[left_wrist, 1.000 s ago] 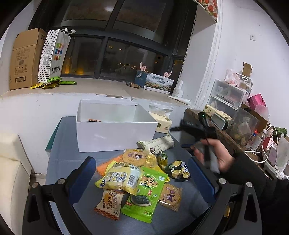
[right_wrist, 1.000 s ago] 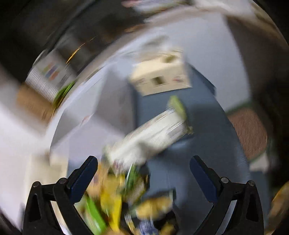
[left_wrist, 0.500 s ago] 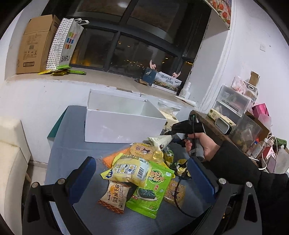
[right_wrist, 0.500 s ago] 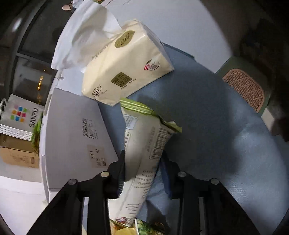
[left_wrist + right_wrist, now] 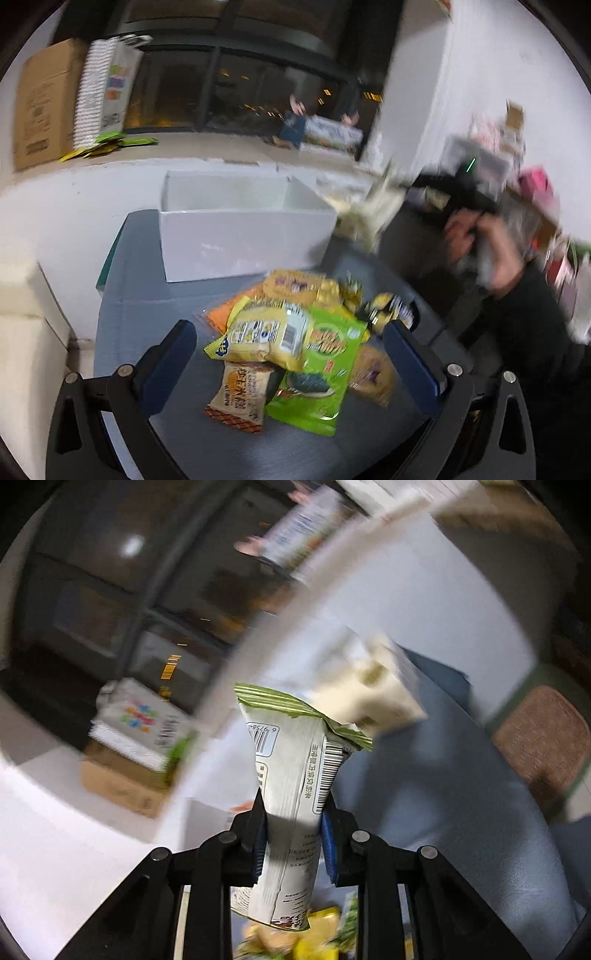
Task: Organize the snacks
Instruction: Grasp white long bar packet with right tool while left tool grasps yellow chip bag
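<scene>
A pile of snack packets lies on the grey-blue table (image 5: 122, 314): a yellow bag (image 5: 264, 338), a green bag (image 5: 317, 373), an orange-brown packet (image 5: 240, 400) and others. A white open box (image 5: 243, 232) stands behind the pile. My left gripper (image 5: 288, 365) is open and hovers just above the pile's near side. My right gripper (image 5: 291, 834) is shut on a long white snack packet with green ends (image 5: 295, 760), lifted off the table. In the left wrist view this packet (image 5: 380, 206) is blurred, held up beside the box's right end by the right gripper (image 5: 436, 184).
A tissue pack (image 5: 369, 686) lies on the table behind the held packet. A cardboard box (image 5: 40, 107) and a paper bag (image 5: 103, 88) stand on the window ledge. Cluttered shelves (image 5: 498, 155) stand at the right. A woven mat (image 5: 543, 738) lies on the floor.
My right gripper has lifted the white packet from the table up beside the white box. My left gripper has moved closer to the pile and stays open.
</scene>
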`<action>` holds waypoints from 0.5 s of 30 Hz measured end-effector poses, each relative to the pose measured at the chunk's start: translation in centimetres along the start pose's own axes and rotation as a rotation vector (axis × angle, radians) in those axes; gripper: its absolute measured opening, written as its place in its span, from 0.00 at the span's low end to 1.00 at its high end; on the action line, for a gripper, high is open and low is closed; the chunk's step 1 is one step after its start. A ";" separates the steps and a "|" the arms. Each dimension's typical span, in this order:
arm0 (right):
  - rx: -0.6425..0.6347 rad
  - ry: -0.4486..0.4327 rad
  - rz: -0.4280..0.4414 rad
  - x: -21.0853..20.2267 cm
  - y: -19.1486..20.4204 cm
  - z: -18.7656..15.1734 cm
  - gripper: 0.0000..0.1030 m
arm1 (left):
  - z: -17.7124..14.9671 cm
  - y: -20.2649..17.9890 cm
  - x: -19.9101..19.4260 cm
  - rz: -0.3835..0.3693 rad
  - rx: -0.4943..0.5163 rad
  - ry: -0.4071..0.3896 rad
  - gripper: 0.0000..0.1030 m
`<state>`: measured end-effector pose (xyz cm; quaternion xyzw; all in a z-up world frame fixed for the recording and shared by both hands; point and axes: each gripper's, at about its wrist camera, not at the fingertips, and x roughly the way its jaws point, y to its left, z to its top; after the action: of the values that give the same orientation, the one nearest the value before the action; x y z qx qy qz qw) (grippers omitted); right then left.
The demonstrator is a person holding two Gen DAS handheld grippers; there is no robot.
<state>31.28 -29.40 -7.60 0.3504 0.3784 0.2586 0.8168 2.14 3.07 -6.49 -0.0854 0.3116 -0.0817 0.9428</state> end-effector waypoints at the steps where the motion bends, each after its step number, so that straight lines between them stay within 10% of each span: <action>1: -0.030 -0.019 0.029 -1.1 0.9 0.0 0.26 | -0.1 -0.1 1.1 0.000 0.025 0.040 1.00; 15: -0.481 -0.156 0.164 -15.1 8.6 -7.9 0.26 | 0.8 2.9 13.3 -0.039 0.018 0.298 0.99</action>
<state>14.91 -31.46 1.91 0.1944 0.2123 0.3785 0.8797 13.51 3.23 -14.12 -0.0698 0.4454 -0.1146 0.8852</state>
